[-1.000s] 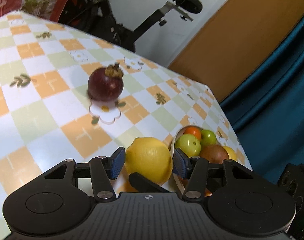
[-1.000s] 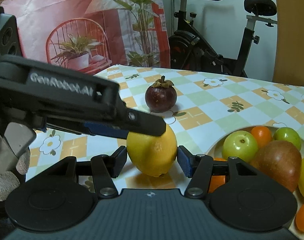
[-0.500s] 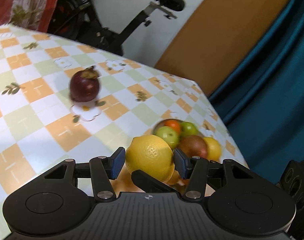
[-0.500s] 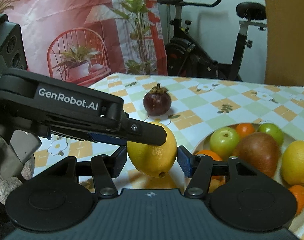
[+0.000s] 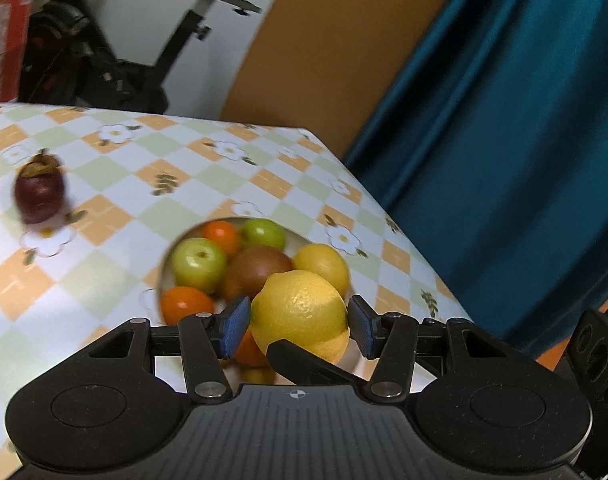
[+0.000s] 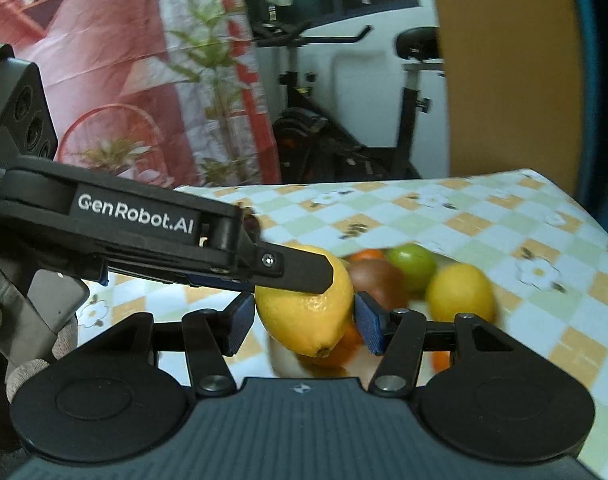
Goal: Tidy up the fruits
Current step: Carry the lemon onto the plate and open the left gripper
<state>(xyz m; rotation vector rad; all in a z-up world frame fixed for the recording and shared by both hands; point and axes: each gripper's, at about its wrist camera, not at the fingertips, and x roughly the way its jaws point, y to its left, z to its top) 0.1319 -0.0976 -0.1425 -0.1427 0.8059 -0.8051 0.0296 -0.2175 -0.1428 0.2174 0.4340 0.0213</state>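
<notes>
Both grippers grip one large yellow lemon (image 5: 300,312) from crossed sides and hold it in the air above the near part of the fruit plate (image 5: 166,276). My left gripper (image 5: 297,325) is shut on it. My right gripper (image 6: 304,322) is shut on the same lemon (image 6: 304,312). The plate holds green apples (image 5: 198,262), oranges (image 5: 184,302), a brown fruit (image 5: 256,268) and a second lemon (image 5: 322,264). A dark purple mangosteen (image 5: 40,192) stands alone on the table at the left.
The checked tablecloth (image 5: 104,216) ends at an edge on the right (image 5: 408,236), with a teal curtain (image 5: 504,160) beyond. An exercise bike (image 6: 344,136) stands behind the table. The left gripper's body (image 6: 124,224) crosses the right wrist view.
Both grippers have lifted the lemon off the table and carried it right, over the plate. The mangosteen has stayed in place.
</notes>
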